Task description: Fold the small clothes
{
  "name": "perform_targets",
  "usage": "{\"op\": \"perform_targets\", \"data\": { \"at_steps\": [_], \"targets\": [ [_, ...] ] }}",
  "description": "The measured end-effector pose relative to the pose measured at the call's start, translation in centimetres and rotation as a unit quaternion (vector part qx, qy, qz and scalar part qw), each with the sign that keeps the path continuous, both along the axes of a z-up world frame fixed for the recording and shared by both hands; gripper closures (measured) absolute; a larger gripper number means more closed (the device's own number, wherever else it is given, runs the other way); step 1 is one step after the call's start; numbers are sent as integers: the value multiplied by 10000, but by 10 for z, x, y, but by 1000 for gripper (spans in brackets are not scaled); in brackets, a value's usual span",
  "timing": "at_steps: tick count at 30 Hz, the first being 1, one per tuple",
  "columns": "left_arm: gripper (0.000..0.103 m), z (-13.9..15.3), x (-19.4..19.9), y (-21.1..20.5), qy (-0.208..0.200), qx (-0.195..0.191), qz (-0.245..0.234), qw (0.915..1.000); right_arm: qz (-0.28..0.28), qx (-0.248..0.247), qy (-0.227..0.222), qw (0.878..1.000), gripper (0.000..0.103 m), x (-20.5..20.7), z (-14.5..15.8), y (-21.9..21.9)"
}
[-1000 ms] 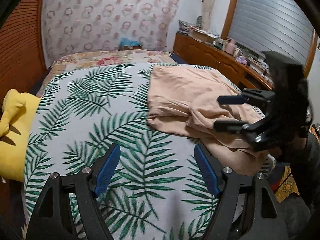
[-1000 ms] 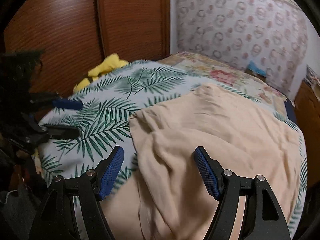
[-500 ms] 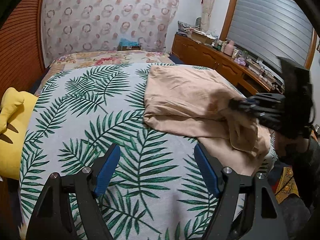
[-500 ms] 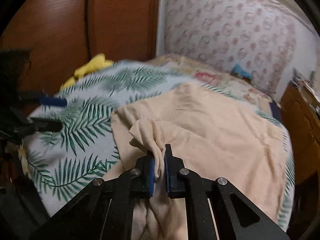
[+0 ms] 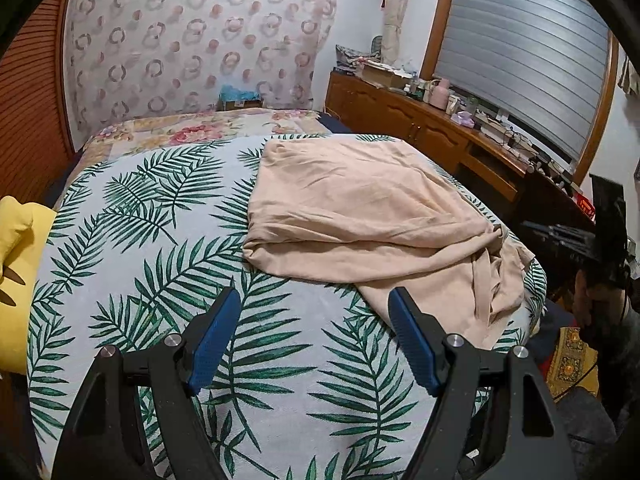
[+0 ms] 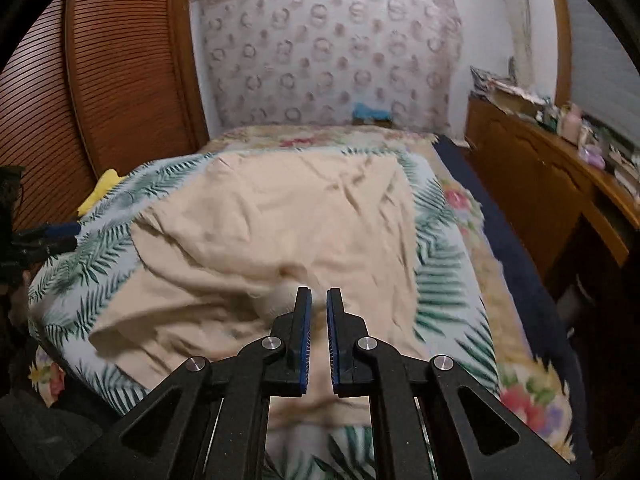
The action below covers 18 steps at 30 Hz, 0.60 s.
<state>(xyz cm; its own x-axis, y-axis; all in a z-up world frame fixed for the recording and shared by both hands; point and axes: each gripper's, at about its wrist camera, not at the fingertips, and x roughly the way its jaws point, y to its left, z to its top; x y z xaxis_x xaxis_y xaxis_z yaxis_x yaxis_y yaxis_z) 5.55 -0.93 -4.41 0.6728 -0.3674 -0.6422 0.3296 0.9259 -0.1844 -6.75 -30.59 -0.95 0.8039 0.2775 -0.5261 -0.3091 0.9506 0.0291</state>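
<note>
A peach garment [image 5: 360,208] lies rumpled on the right half of a bed with a palm-leaf cover [image 5: 152,248]. It also shows in the right wrist view [image 6: 280,232]. My left gripper [image 5: 314,336] is open and empty, above the cover just in front of the garment's near edge. My right gripper [image 6: 319,320] is shut on a fold of the garment at its near corner, with cloth between the blue pads [image 6: 305,332]. In the left wrist view the right gripper [image 5: 560,236] sits at the bed's right edge, with the cloth bunched toward it.
A yellow cloth [image 5: 16,264] lies at the bed's left edge. A wooden sideboard [image 5: 420,128] with clutter runs along the right under a shuttered window. A wooden wardrobe [image 6: 100,92] stands left. A floral quilt [image 5: 192,128] covers the bed's far end.
My right gripper went from open to shut on the garment's near corner and pulled it toward the bed's right edge, stretching the cloth. My left gripper stayed open and shifted slightly.
</note>
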Motion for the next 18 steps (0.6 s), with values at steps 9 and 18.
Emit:
{"op": "perform_targets", "data": {
  "at_steps": [9, 18],
  "targets": [
    [26, 8, -1, 6, -275, 52, 280, 9992, 324, -148, -180, 9992, 61, 23, 20, 12],
    [26, 15, -2, 25, -423, 127, 610, 9972, 1499, -577, -197, 9868, 48, 63, 29, 100]
  ]
}}
